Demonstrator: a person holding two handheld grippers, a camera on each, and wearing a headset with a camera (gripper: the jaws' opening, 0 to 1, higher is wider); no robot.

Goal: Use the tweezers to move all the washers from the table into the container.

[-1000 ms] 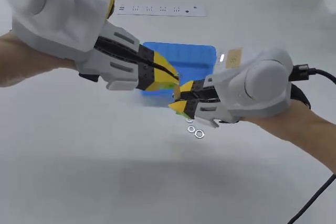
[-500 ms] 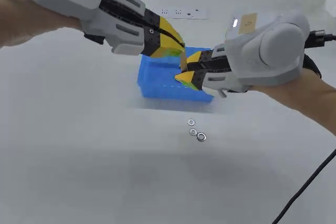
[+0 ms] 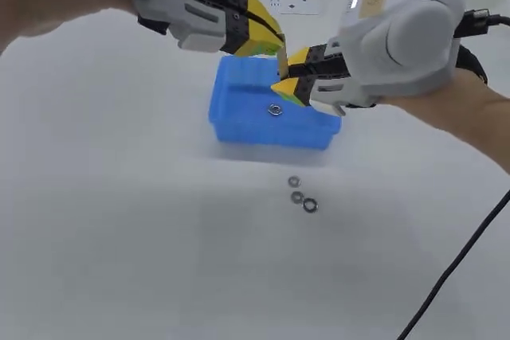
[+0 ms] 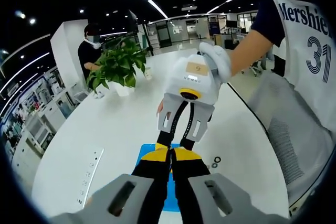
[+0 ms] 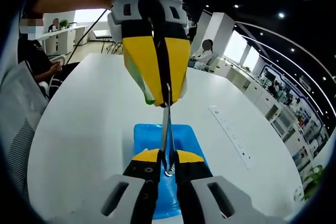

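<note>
A blue container [image 3: 239, 117] stands mid-table with one washer [image 3: 275, 109] lying inside it. Three more washers [image 3: 297, 197] lie in a short row on the white table just in front of it. Above the container my left gripper [image 3: 277, 44] comes in from the upper left and my right gripper [image 3: 279, 87] from the right, tip to tip. Thin metal tweezers [image 5: 167, 129] run between them, from the shut left gripper [image 5: 167, 100] down into the shut right gripper [image 5: 167, 157]. In the left gripper view the washers on the table [image 4: 216, 160] lie to the right of the container [image 4: 140, 157].
A white power strip [image 3: 291, 4] lies on the table behind the container. A black cable [image 3: 454, 276] trails from the right gripper down the right side. A potted plant [image 4: 118, 66] and a person [image 4: 92, 51] are at the table's far end.
Both grippers, tips still together, have moved from over the washers' side of the container to above it. A washer now shows inside the container. The camera has shifted too.
</note>
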